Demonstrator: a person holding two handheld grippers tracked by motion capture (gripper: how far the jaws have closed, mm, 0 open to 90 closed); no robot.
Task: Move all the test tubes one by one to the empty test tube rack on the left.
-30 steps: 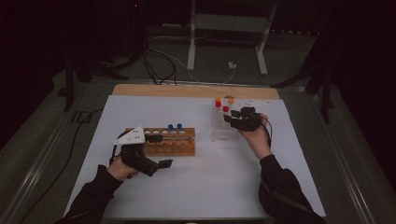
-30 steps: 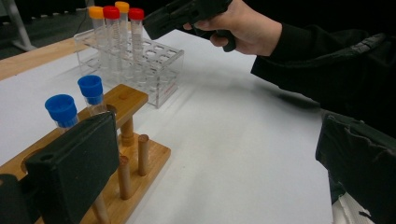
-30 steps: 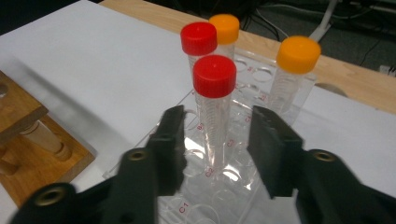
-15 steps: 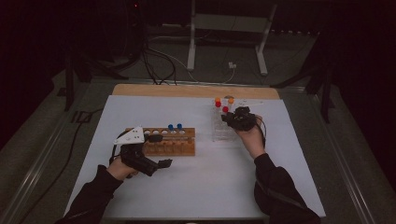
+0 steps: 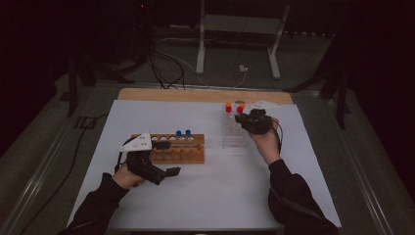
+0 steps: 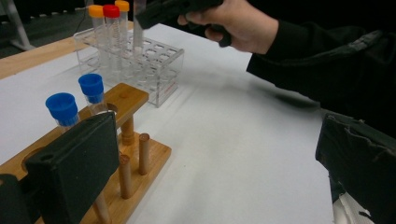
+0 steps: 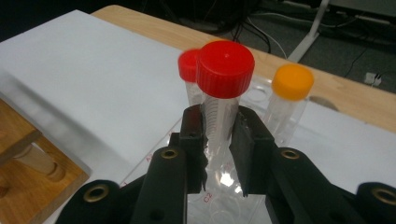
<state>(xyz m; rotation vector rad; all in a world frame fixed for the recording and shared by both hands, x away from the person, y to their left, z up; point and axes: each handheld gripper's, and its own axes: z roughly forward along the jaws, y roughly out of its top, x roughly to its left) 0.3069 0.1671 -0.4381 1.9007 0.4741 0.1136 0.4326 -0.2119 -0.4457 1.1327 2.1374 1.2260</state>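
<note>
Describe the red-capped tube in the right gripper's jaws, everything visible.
The red-capped tube is a clear plastic tube with printed graduation marks and a ribbed red screw cap. It stands upright over the clear plastic rack. The right gripper, its jaws having just been closing, clamps it just below the cap. Its lower end is hidden.

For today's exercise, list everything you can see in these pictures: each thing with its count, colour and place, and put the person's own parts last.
Table with white top: one, white with a wooden far edge, centre.
Wooden test-tube rack: one, light brown, left of centre.
Blue-capped tubes: two, standing in the wooden rack.
Clear plastic tube rack: one, transparent, right of centre.
Red-capped clear tubes: two, one between the right gripper's pads, one just behind it.
Orange-capped clear tubes: two, at the clear rack's far end.
Metal stand legs: grey, on the floor beyond the table.
Left gripper: black, open, beside the wooden rack.
Right gripper: black, jaws just closed, gripping the red-capped tube.
</note>
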